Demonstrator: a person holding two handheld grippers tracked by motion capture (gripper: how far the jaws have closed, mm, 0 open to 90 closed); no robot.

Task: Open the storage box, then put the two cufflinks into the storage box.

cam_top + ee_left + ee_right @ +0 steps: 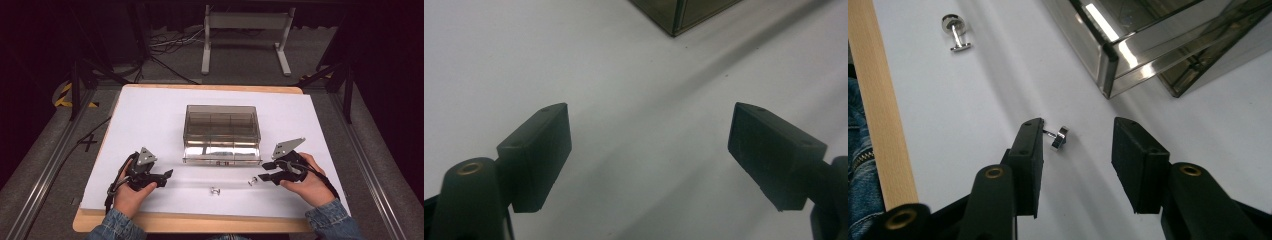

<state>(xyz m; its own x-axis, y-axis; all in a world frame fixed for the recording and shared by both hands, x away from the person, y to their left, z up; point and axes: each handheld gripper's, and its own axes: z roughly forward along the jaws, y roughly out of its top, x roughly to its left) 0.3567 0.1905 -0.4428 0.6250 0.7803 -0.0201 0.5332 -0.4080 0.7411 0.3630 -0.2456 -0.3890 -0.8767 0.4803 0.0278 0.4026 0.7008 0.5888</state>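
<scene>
Two grippers: one in each of your hands, low in the high view, on the white table sheet point(150, 115).
Left gripper point(167, 173): lower left of the high view; in the left gripper view its jaws stand wide apart with bare white sheet between them — nothing held.
Right gripper point(259, 178): lower right of the high view, jaws parted, not pressing on anything.
Near stud point(1058, 137): a small shiny metal stud lying on the sheet between your right jaws, close against the left-hand jaw in the right gripper view — whether it touches I cannot tell.
Second stud point(955, 31): upper left of the right gripper view, well apart from the jaws, near the wooden table edge point(878, 100).
Clear box point(222, 131): centre of the high view, smoky transparent, with inner dividers.
</scene>
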